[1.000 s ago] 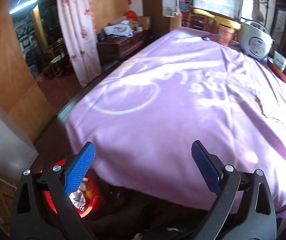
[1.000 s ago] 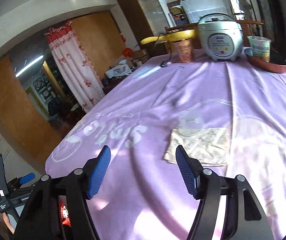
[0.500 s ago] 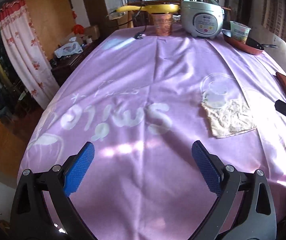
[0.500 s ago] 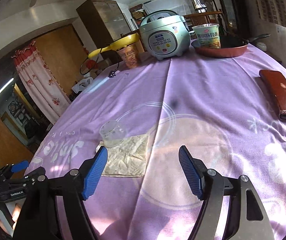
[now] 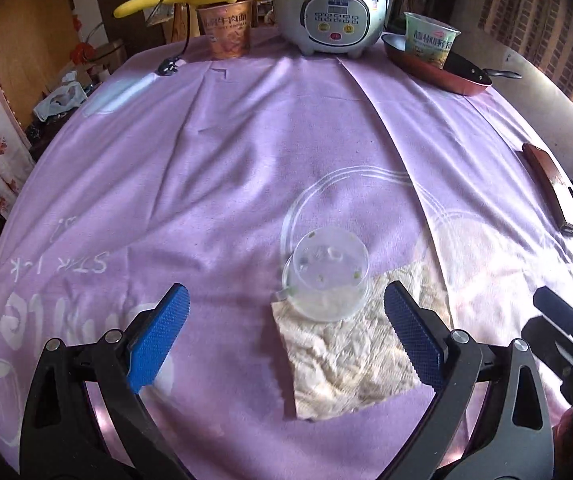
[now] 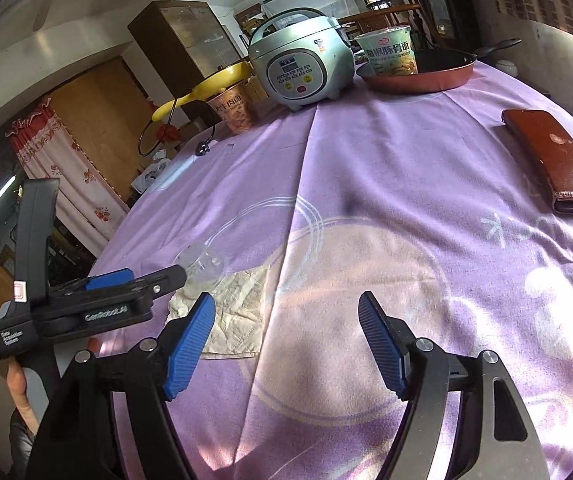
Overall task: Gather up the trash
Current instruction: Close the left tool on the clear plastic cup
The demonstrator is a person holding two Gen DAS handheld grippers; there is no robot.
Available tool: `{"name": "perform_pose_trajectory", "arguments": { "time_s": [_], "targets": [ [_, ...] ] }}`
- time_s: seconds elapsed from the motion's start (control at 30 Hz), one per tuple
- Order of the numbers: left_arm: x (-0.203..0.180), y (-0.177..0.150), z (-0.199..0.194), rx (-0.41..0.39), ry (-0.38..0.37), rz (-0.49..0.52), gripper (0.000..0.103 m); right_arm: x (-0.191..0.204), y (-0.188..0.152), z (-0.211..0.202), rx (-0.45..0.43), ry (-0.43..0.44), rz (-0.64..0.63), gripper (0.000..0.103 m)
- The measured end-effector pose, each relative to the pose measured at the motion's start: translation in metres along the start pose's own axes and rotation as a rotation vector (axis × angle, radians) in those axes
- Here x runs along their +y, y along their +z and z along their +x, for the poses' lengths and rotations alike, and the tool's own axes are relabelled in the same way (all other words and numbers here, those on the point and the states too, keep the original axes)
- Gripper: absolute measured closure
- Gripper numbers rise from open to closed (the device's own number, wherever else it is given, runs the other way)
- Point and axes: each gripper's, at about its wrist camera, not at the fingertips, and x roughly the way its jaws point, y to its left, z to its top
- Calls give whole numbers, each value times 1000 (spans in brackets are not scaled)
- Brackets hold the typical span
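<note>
Left gripper (image 5: 284, 334): jaws wide, empty, over napkin's (image 5: 350, 356) near edge
Cup (image 5: 326, 278): on napkin's far edge
Right gripper (image 6: 286, 340): jaws apart, empty, bare cloth (image 6: 406, 184) ahead

Each black tool (image 5: 284, 334) carries 2 blue ribbed pads (image 5: 159, 336) and silver screws.

Clear cup (image 5: 326, 276), seemingly upside-down, overlaps crumpled napkin (image 5: 350, 352).

Both wrist views look down, sharing the napkin (image 5: 350, 356).
</note>
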Motion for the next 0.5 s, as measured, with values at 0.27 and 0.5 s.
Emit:
{"name": "perform_pose_trajectory", "arguments": {
  "time_s": [0.27,0.5],
  "targets": [
    [-11,15,13,-44,-23,20,27,-1,0,4,11,9,9,29],
    [-13,13,22,-18,-40,44,53,0,1,5,17,11,9,29]
  ]
}}
